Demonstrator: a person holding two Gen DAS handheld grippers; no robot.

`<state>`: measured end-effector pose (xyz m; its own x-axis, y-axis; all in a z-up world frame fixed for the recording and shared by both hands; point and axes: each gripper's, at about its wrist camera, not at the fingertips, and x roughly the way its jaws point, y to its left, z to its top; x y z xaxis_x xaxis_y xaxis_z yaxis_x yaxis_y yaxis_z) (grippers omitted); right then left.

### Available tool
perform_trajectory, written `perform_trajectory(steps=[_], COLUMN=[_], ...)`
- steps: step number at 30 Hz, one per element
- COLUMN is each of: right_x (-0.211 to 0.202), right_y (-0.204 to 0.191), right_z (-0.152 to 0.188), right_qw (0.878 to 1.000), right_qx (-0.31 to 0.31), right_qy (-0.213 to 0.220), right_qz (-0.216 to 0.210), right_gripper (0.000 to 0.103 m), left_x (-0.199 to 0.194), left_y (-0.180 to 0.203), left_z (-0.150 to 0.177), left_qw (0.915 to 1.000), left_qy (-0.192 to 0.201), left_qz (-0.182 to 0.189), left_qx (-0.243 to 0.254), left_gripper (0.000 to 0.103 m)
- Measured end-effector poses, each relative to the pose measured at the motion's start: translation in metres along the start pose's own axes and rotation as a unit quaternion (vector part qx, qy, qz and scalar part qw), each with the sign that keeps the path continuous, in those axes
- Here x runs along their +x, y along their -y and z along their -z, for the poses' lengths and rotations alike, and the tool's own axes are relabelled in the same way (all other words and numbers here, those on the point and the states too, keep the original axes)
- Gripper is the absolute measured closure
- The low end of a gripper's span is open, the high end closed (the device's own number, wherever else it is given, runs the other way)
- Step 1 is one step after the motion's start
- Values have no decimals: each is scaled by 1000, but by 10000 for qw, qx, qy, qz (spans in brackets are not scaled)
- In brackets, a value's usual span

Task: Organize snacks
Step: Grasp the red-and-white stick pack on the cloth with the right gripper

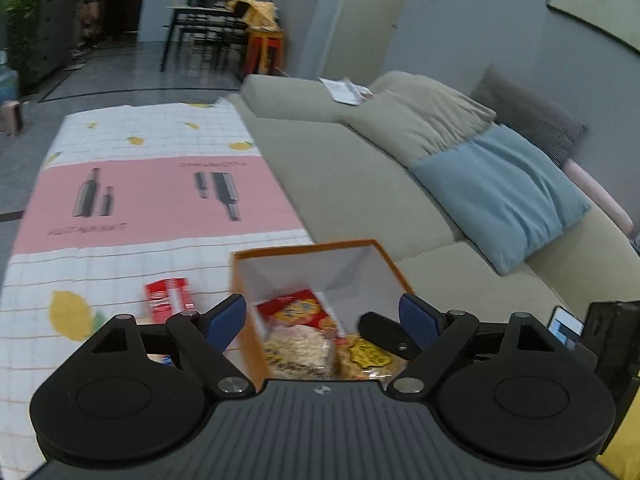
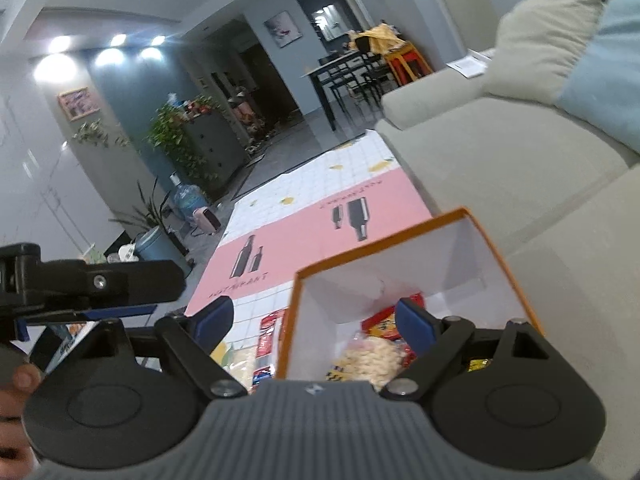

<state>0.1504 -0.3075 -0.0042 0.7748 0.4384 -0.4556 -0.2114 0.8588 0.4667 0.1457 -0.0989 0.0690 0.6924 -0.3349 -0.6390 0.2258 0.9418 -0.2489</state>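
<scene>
Grey-walled living room, a beige sofa (image 1: 360,184) along one side, and a low table under a pink-and-white tablecloth (image 1: 152,196) was what I had in front of me. Near the cloth's near edge, on its sofa side, stood the orange box (image 1: 250,332) with white inner walls, open at the top. Inside it I saw a red cracker packet (image 1: 298,310), a clear bag of pale puffed snacks (image 1: 298,344) and a yellow-printed packet (image 1: 370,354). Outside the box, on the cloth, lay 1 red sachet (image 1: 170,298), well apart from it.

My left gripper (image 1: 322,314) hung over the box with its fingers spread wide and nothing between them. My right gripper (image 2: 312,322) was equally wide and empty, straddling the box's wall. Motion blur left the packets below it hard to count.

I judged these packs light, soft and crinkly, with slippery film and brittle contents. I would pinch the red sachet gently across its short sides, near a sealed seam, rather than squeeze its middle.
</scene>
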Motion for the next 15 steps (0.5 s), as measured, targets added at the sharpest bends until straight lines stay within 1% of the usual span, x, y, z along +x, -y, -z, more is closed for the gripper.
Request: perform_trajectory(steps=[4,8,10,12,13,15], right_x=[-2,-3,-3,0,3,11], right_y=[-19,-33,-37,-43,-48,-62], right_z=[2,4,5,7,8,13], right_qw=[9999,9995,9996,9997,9996,9990], right_qx=[-114,-272,-270,-196,-199,-353], right_qy=[15,8,0,8,-29,-93], right_qz=[-57,-128,-54,129,222,253], right_gripper=[9,9,9,9,9,9], left_x=[-17,-32,-36,-37,-36,-33], left_y=[-23,-49,-65,-82,-90,-105], left_z=[5,10,13,18,20,26], left_qw=[9993,9978,9973,9963,9960,9957], left_qy=[129,329,346,315,279,228], left_qz=[-325,-543,-541,-550,-578,-660], left_qx=[-111,-194,-368,-575,-626,-614], left_gripper=[2,2,2,2,2,2])
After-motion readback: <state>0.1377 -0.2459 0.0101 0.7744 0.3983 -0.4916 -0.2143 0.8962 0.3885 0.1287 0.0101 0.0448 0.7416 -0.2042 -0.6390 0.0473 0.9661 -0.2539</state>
